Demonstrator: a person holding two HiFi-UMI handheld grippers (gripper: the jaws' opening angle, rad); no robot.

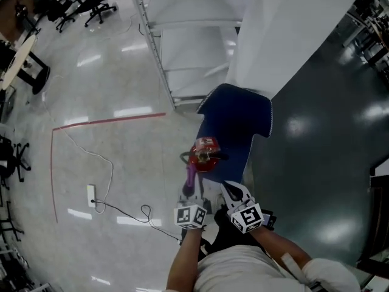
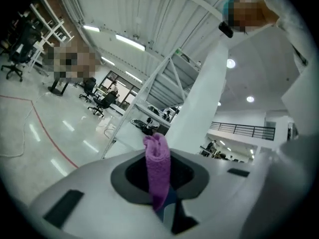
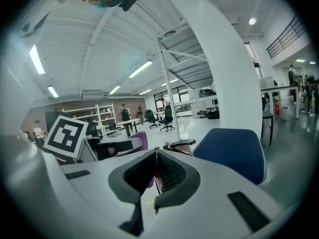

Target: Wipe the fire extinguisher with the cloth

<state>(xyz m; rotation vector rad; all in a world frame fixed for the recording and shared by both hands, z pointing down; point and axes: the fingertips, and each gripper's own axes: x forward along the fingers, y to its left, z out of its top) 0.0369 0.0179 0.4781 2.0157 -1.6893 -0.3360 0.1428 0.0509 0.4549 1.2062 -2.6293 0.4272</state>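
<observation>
In the head view a red fire extinguisher (image 1: 203, 154) stands upright on the floor in front of me, its black handle on top. My left gripper (image 1: 188, 194) is shut on a purple cloth (image 1: 191, 176), which hangs just left of the extinguisher's body. In the left gripper view the cloth (image 2: 157, 166) sticks up from between the jaws of that gripper (image 2: 160, 203). My right gripper (image 1: 230, 188) sits just below and right of the extinguisher with its jaws together and nothing held. In the right gripper view the gripper (image 3: 156, 169) points at the extinguisher's handle (image 3: 180, 143), with the cloth (image 3: 140, 139) at its left.
A blue office chair (image 1: 238, 119) stands right behind the extinguisher, against a white pillar (image 1: 285, 29). A metal frame rack (image 1: 159, 59) is to the left. On the floor at the left lie a power strip (image 1: 91, 194), its cable and a red tape line (image 1: 109, 121).
</observation>
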